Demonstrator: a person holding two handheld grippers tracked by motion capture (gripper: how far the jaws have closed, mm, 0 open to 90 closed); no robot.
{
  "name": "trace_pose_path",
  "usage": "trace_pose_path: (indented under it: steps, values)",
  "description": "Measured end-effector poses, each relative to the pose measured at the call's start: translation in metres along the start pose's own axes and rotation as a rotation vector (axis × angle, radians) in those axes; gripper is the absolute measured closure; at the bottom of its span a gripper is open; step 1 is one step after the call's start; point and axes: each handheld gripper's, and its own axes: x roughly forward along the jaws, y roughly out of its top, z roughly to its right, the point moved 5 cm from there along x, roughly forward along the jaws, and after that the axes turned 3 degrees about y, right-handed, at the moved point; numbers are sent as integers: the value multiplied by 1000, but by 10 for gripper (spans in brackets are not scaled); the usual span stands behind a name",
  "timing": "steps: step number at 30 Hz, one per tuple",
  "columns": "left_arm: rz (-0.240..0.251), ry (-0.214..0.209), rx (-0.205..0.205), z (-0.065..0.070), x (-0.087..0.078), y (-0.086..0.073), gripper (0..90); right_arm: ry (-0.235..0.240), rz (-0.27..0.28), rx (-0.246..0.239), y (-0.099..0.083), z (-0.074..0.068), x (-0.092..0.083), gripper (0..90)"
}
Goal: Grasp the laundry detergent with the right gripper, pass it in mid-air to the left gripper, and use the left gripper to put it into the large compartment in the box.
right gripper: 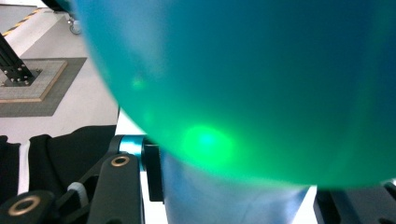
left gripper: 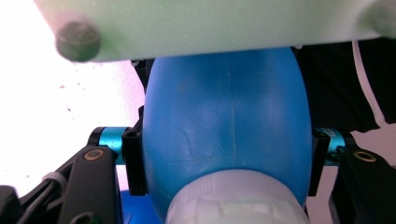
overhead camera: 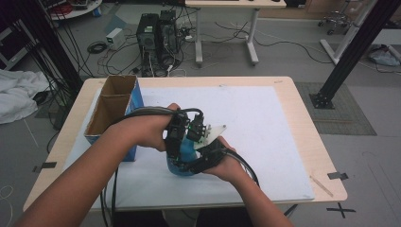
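Both grippers meet near the middle of the desk (overhead camera: 293, 118), toward its front edge, over the white mat (overhead camera: 265, 127). A blue bottle (overhead camera: 185, 152) sits between them. The left gripper (left gripper: 226, 161) clamps its 2 jaws on the bottle's body just above the white cap (left gripper: 233, 200). The right gripper (overhead camera: 203, 158) grips the same bottle, its jaws tight against the sides. An open box (overhead camera: 111, 111) stands by the left edge
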Motion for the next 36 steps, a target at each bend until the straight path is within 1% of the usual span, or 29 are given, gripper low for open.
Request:
trace_pose_path:
  steps: [6, 9, 12, 13, 18, 20, 22, 24, 25, 27, 28, 29, 30, 31, 34, 35, 36]
  values:
    - [4, 11, 6, -1, 0, -1, 382, 0, -3, 0, 0, 1, 0, 470]
    - [1, 8, -11, 1, 1, -1, 384, 4, -3, 0, 0, 1, 1, 469]
    - [-6, 11, -14, 1, 0, 0, 385, 5, 1, -3, 0, 0, 1, 467]
    - [-8, 8, -21, 1, -1, 1, 386, 10, 5, -5, 0, 0, 0, 464]
    - [-9, 2, -20, 1, -4, 1, 386, 14, 13, -9, 1, 0, -1, 458]
    - [0, 2, -28, 0, -6, 2, 386, 19, 19, -11, 2, 0, -4, 453]
    - [-7, -7, -36, -1, -6, 1, 385, 23, 18, -7, 2, 1, -5, 447]
    - [-1, -9, -39, -1, -6, 1, 385, 32, 18, -6, 2, 1, -5, 443]
    - [-2, -11, -41, -1, -6, 0, 385, 40, 19, 0, 2, 1, -5, 437]
    - [2, -10, -42, -1, -6, 0, 385, 41, 20, 4, 2, 2, -7, 417]
    - [-4, -15, -49, -1, -7, -1, 385, 23, 30, -5, 2, 5, -9, 385]
    - [-4, -15, -49, -1, -7, -1, 385, 22, 30, 6, 3, 5, -10, 362]
    - [-4, -17, -54, -1, -6, -2, 385, 22, 30, 6, 3, 5, -10, 362]
    - [-12, -21, -57, -1, -6, -3, 385, 30, 31, 34, 3, 5, -11, 341]
    - [-16, -19, -56, -2, -7, -5, 385, 28, 26, 43, 2, 6, -13, 325]
    - [-11, -17, -65, -2, -7, -6, 385, 22, 24, 62, 2, 6, -14, 311]
    - [-12, -16, -69, -3, -8, -8, 385, 22, 24, 62, 2, 6, -14, 311]
